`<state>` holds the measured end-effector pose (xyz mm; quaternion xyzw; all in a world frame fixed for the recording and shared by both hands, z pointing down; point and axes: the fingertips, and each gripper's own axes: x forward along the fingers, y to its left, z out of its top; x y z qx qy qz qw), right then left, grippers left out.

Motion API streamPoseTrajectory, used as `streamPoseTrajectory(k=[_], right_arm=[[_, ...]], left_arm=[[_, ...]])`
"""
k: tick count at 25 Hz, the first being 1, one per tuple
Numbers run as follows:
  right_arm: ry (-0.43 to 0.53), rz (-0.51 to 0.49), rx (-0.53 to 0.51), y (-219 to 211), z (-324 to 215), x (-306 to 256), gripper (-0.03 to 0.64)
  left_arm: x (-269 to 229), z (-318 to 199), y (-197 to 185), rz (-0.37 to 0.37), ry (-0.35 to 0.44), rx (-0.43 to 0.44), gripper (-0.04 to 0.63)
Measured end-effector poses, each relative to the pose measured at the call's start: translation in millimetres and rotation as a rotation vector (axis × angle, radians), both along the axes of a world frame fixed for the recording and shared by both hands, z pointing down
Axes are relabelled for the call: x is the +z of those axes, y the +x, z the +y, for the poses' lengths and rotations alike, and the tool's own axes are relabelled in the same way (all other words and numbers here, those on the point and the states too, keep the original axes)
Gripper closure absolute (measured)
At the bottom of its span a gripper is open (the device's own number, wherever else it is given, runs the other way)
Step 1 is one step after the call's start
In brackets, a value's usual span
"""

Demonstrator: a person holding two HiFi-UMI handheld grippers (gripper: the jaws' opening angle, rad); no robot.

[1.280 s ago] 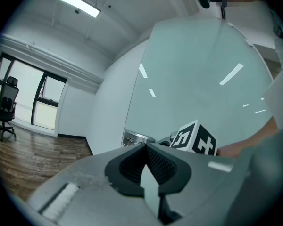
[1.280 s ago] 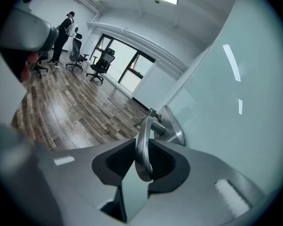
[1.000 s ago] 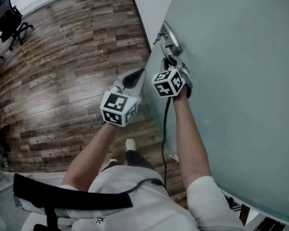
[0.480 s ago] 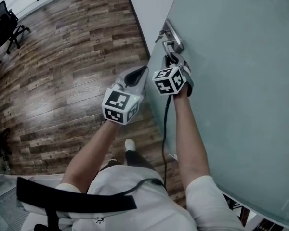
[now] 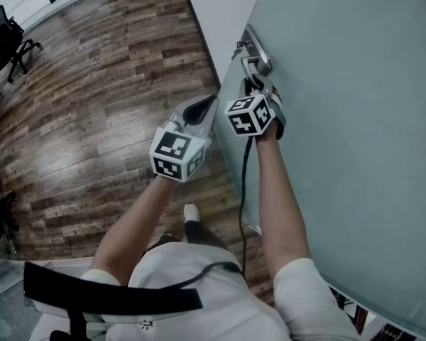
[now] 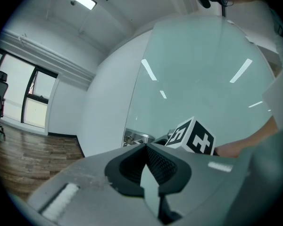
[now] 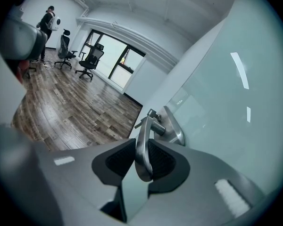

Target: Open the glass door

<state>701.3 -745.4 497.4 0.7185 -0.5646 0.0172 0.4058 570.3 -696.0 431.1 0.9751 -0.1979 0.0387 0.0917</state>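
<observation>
gripping lever handle (image 7: 142,142): right gripper (image 7: 142,160), jaws narrow, pads pressed on both sides of it.
left gripper (image 6: 146,160): jaws together, nothing between them, held near the door's edge.
glass door (image 5: 341,119): frosted, at the right of the head view; handle near its left edge.
floor (image 5: 92,84): wood planks.
</observation>
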Motion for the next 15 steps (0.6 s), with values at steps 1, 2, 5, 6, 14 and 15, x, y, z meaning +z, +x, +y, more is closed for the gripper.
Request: streamPoseTrajectory(k=[1, 2, 5, 6, 14, 15], right_arm=[[0.001, 0.000, 0.000, 0.2, -0.1, 0.4, 0.525], [0.002, -0.001, 0.000, 0.2, 0.0, 0.9, 0.525], [0.002, 0.000, 0.000, -0.1, -0.9, -1.1, 0.525], [0.002, 0.001, -0.001, -0.4, -1.5, -2.4, 0.523], [-0.015, 0.032, -0.003, 5.3, -3.3, -0.9, 0.518], [-0.016, 0.060, -0.010, 3.5, -2.2, 0.0, 0.515]], left_arm=[[-0.1, 0.3, 1.0, -0.001, 0.001, 0.000, 0.595], [0.4, 0.9, 1.3, -0.002, 0.003, 0.001, 0.595], [-0.4, 2.4, -0.2, -0.007, 0.003, 0.001, 0.595], [-1.8, 2.5, -1.4, -0.007, 0.002, -0.002, 0.595], [-10.3, 1.8, -31.4, -0.014, 0.021, -0.053, 0.595], [-11.9, 2.7, -38.3, -0.014, 0.024, -0.061, 0.595]])
